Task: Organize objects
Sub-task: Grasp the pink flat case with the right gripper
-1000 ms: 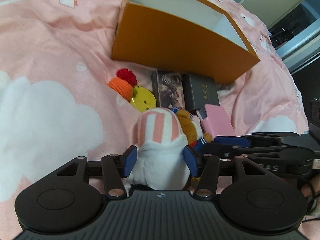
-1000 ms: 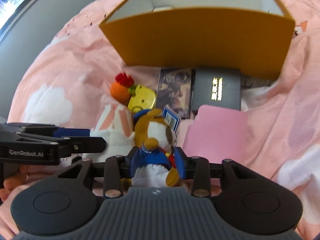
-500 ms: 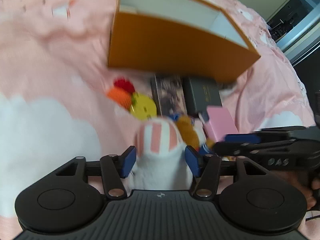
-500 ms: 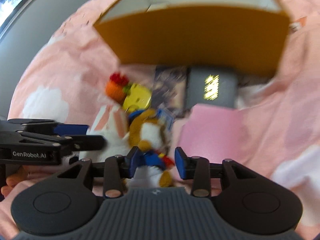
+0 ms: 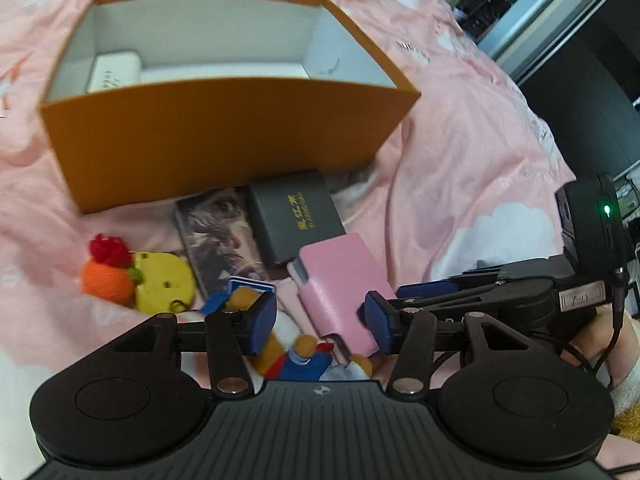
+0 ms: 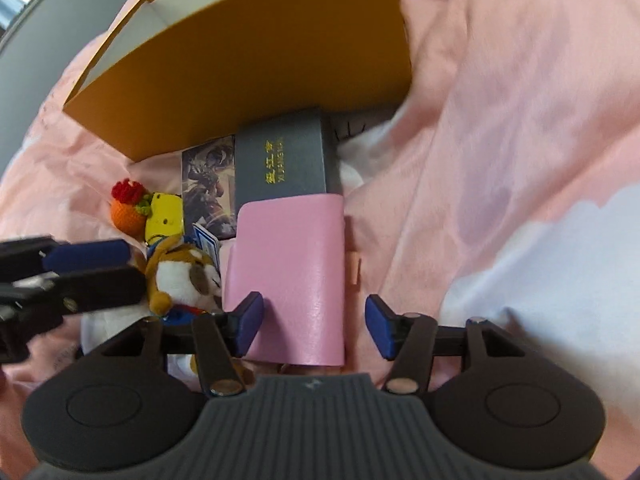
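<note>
the orange box [image 5: 224,140] sits open-topped on the pink bed cover [image 5: 460,152] well ahead of both claws, seemingly the place meant for the loose things, and a white packet [image 5: 114,74] already lies inside at its far left. the rest wait in a cluster just before its near wall: a dark grey case [image 5: 296,216] beside a picture card box [image 5: 218,232], a knitted orange toy [image 5: 108,276] touching a yellow toy [image 5: 162,282], all ahead of the claws. the left claw [image 5: 318,320] hangs wide open and empty above a brown plush dog [image 5: 298,354], which lies between its fingers without visible contact. the right claw [image 6: 314,326] is likewise spread wide, straddling the near end of the pink wallet [image 6: 292,276]; its left pad looks close to the wallet's edge, the right pad stands apart, so nothing is gripped yet.
</note>
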The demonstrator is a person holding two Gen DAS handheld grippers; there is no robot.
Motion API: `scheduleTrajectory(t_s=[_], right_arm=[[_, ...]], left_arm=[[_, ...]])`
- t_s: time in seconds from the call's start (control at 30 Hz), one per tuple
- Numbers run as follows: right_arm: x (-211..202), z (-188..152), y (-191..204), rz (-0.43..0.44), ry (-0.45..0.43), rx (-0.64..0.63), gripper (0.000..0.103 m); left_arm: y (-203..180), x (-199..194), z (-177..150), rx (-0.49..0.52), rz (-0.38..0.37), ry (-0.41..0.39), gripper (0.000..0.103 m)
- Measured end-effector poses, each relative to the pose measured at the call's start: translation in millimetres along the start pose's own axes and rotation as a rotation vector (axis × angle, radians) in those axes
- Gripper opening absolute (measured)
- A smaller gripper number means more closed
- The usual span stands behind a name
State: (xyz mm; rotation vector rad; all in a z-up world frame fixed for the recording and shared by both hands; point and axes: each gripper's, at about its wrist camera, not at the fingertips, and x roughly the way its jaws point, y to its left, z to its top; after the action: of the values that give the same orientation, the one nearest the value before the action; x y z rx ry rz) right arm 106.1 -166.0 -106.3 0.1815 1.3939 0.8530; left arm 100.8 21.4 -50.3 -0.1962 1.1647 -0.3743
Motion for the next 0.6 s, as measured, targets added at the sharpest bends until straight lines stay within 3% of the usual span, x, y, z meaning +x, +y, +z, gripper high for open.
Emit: scheduleTrajectory(t_s=[0.1,0.2,0.33,0.43,0.5,0.6], right_arm=[[12,2,-14,0.072,0.017,0.069,0.061],[16,2,-27,0.156,0.019,0.129,0.046],[2,-1,-27,0.168,-0.022,0.12,0.028],[-12,1,-31,0.202,-0.059,0.121,0.02],[-27,1,-27,0.166,-0.105,0.089,0.019],[-53,0,-20,0.032,-0.189,0.011,0.018]], left_arm=[[4,15,3,-0.026,-0.004,0.02,0.059],[5,26,4,-0.038,0.005,0.037,0.059],[8,33,4,-0.052,0.009,0.058,0.059],[7,32,5,-0.052,0.007,0.052,0.059],[5,31,6,-0.045,-0.012,0.055,0.059],[1,37,10,-0.04,-0.025,0.089,0.059]])
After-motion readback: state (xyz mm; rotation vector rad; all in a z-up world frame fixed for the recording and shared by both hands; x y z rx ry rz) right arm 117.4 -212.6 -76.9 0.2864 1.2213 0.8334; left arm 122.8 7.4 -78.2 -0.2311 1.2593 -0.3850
